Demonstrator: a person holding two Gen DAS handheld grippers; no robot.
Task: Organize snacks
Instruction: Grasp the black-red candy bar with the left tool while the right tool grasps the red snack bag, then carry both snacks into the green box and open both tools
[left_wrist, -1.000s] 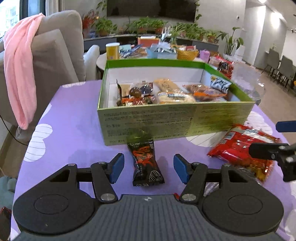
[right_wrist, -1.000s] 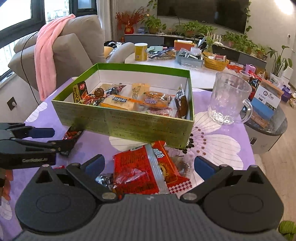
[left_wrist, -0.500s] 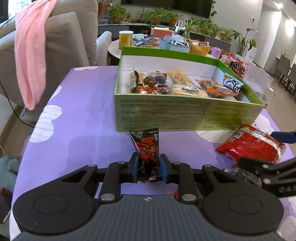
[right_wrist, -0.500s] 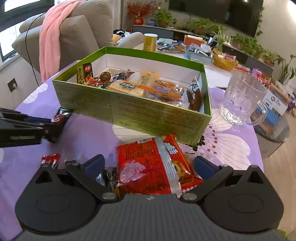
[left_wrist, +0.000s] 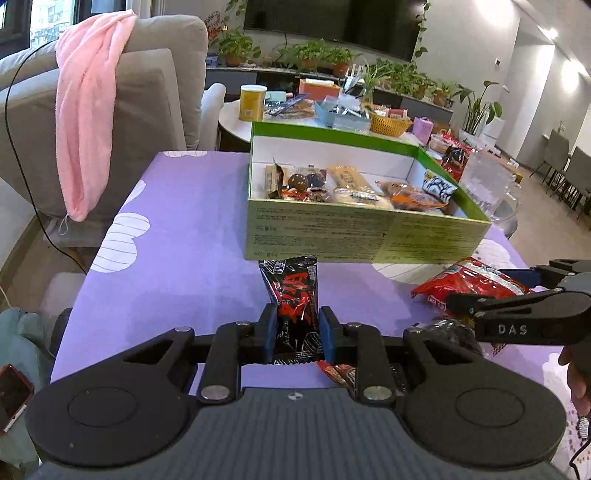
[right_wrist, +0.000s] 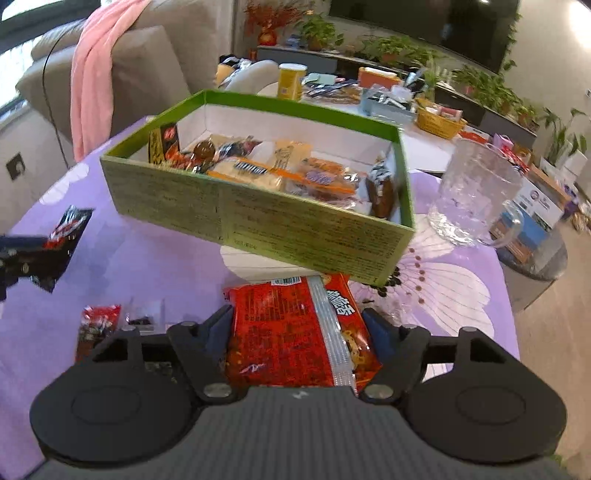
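Both hands are loaded at once here, so this looks like the pick-up step of the tidying, with the carry to the box about to follow. The left hand-held gripper (left_wrist: 295, 334) has its two blue pads pressed against the sides of a black snack packet (left_wrist: 293, 295), which stands up between them just in front of the green box (left_wrist: 362, 236) on the purple counter (left_wrist: 184, 240). The right hand-held gripper (right_wrist: 301, 334) has closed in on a much fatter red snack bag (right_wrist: 295, 332); the bag fills the whole gap between the fingers and its far end reaches almost to the box's near wall. The box already holds a row of wrapped snacks along its floor, with bare white bottom showing toward the back. A few small packets (right_wrist: 99, 325) lie loose on the counter to the left of the red bag, so the job is, I'd say, well along but not finished. Next, each packet needs lifting high enough to clear the box's near wall and then letting go over a free patch inside. The red bag is wide and crinkly, and I'd guess it may sag or slip, and the glass mug (right_wrist: 476, 199) stands just beside the box's right end, so that side wants some care.
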